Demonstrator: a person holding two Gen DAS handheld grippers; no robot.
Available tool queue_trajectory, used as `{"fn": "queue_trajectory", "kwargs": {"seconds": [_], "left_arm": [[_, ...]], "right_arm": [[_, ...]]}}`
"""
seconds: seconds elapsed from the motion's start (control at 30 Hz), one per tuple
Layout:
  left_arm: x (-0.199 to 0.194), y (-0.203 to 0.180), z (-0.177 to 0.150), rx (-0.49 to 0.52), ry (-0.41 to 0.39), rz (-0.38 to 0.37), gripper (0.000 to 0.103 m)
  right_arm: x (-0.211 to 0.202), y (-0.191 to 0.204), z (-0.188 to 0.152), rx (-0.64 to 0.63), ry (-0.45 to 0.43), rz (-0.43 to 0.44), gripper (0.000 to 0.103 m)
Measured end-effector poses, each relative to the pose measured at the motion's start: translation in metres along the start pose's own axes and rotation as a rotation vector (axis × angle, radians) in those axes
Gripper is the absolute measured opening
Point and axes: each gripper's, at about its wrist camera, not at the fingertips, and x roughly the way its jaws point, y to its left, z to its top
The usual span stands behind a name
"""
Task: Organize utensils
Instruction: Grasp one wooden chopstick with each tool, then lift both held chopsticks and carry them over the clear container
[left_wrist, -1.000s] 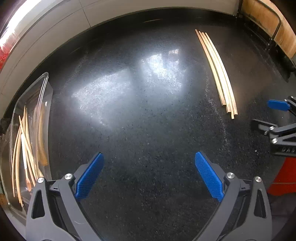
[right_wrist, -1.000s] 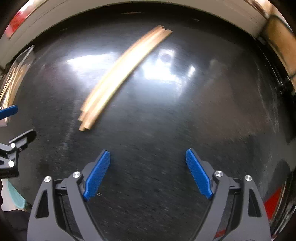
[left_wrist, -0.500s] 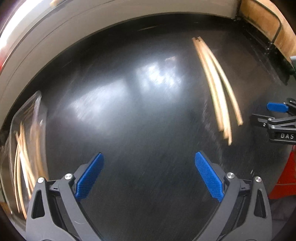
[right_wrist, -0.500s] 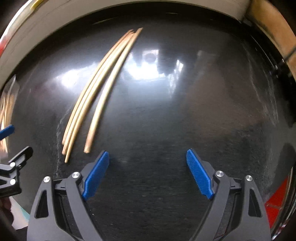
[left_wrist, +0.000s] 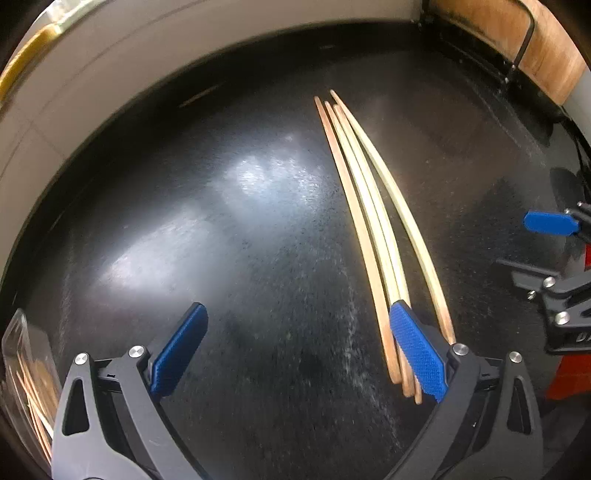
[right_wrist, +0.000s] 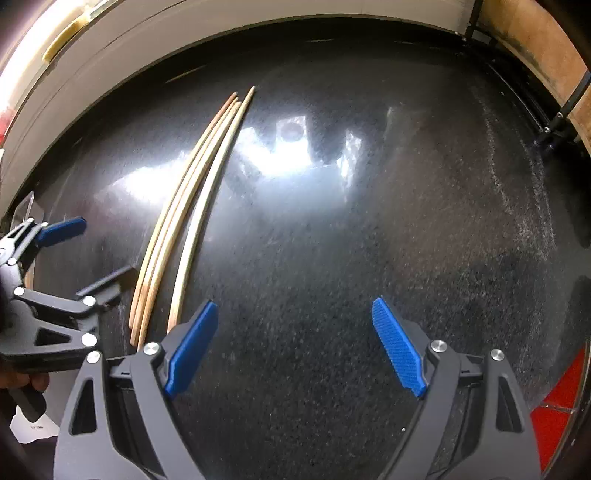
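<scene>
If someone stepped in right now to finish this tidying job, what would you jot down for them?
Left tongs: open, empty, hovering with the right blue pad over the near ends of the chopsticks.
Right tongs: open, empty, just right of the same chopsticks.
Things: four loose chopsticks lie side by side on the black counter; a clear tray at the far left already holds several sticks.
Done: some utensils are in the tray.
Left: pick up these four and put them in the tray too.
</scene>
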Motion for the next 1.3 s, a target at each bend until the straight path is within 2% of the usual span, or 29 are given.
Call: {"fn": "queue_trajectory", "kwargs": {"seconds": [0.2, 0.53, 0.77, 0.83, 1.0, 1.07, 1.17, 1.2, 1.23, 1.27, 1.3], "left_arm": [[0.019, 0.011, 0.012, -0.01, 0.007, -0.024, 0.097], [0.033, 0.032, 0.044, 0.022, -0.018, -0.037, 0.097], [0.037, 0.035, 0.052, 0.081, -0.053, -0.059, 0.097], [0.036, 0.034, 0.052, 0.092, -0.062, -0.064, 0.097], [0.043, 0.016, 0.068, 0.134, -0.084, -0.079, 0.096], [0.045, 0.009, 0.074, 0.152, -0.09, -0.088, 0.093], [0.045, 0.002, 0.078, 0.17, -0.1, -0.095, 0.087], [0.045, 0.0, 0.08, 0.172, -0.102, -0.097, 0.082], [0.041, -0.002, 0.077, 0.175, -0.109, -0.098, 0.072], [0.041, -0.004, 0.079, 0.176, -0.115, -0.098, 0.066], [0.039, -0.005, 0.08, 0.173, -0.121, -0.095, 0.052]], "right_arm": [[0.007, -0.003, 0.018, 0.01, -0.001, -0.007, 0.083], [0.026, 0.024, 0.071, -0.032, 0.008, 0.019, 0.083], [0.042, 0.032, 0.089, -0.082, 0.032, -0.005, 0.083], [0.045, 0.037, 0.093, -0.136, 0.036, -0.058, 0.082], [0.04, 0.02, 0.092, -0.178, 0.035, -0.042, 0.064], [0.038, 0.007, 0.088, -0.181, 0.047, -0.042, 0.064], [0.035, -0.008, 0.079, -0.178, 0.051, -0.042, 0.064], [0.034, -0.011, 0.077, -0.177, 0.051, -0.041, 0.06], [0.032, -0.014, 0.073, -0.17, 0.048, -0.041, 0.056], [0.03, -0.016, 0.07, -0.162, 0.044, -0.042, 0.043], [0.027, -0.017, 0.067, -0.155, 0.039, -0.038, 0.025]]}}
